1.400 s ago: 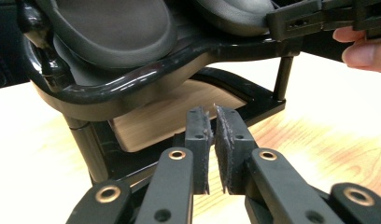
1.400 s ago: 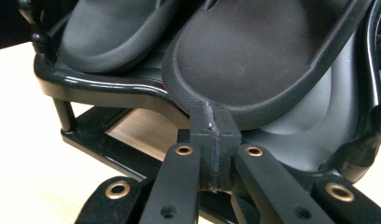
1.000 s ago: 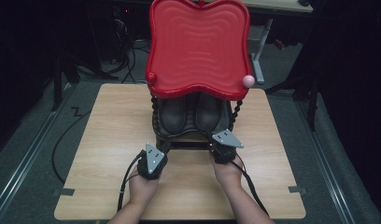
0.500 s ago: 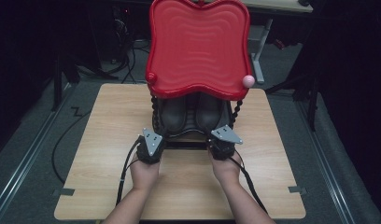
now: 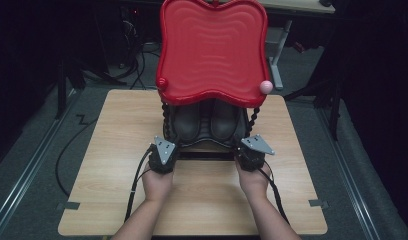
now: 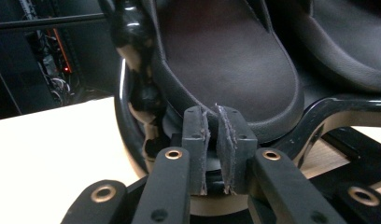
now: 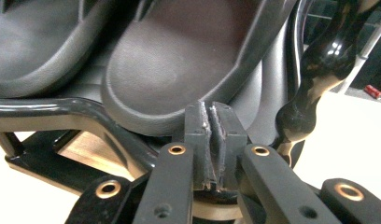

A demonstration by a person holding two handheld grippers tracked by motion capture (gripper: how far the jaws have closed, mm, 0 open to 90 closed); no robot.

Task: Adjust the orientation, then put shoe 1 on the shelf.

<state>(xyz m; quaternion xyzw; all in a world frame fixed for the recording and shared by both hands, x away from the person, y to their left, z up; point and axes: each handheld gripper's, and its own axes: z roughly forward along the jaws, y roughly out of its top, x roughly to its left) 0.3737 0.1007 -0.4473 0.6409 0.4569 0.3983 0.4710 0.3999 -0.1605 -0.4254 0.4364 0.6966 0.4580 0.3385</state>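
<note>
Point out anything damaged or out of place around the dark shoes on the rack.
The grey pads on both grippers are frayed: ragged edges on the left gripper and on the right gripper. The black twisted rack post has chipped paint. The two dark brown shoes sit side by side, nothing askew.

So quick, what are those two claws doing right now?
Left gripper: jaws just opened slightly, nothing held, at a shoe's toe.
Right gripper: shut, empty.
</note>
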